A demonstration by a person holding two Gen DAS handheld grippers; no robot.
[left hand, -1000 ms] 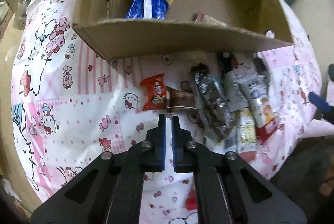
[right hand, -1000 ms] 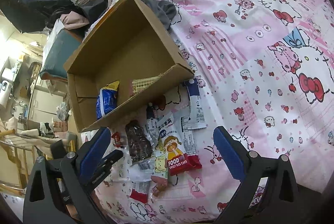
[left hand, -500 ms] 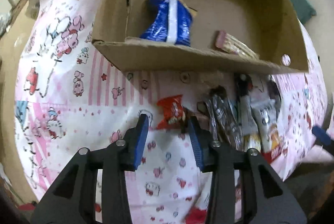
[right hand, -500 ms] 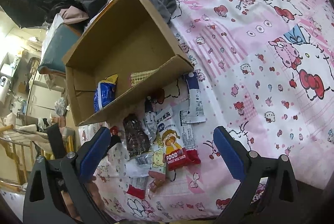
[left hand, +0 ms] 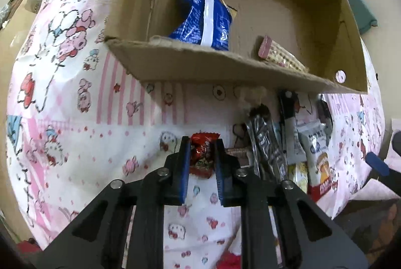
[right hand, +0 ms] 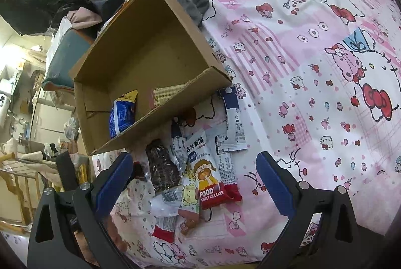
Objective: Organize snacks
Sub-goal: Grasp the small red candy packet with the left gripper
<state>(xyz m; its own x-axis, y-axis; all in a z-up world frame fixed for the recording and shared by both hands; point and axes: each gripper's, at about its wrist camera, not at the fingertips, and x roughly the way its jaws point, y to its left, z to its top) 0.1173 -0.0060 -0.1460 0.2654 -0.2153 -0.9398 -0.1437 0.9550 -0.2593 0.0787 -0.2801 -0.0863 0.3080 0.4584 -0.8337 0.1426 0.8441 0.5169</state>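
On the pink cartoon bedsheet, just before the near wall of the open cardboard box, the left gripper has its blue pads pressed on both sides of a small red snack packet; its print is too small to read. To the left of this packet the sheet is free. To the right a row of snacks lies close together: a dark clear pack, then a rice cake bag with "FOOD" and "SWEET RICE CAKE" on its red end. Inside the box a blue bag and a checked bar rest, with much bare floor behind them. The right gripper hangs wide open above the row, holding nothing.
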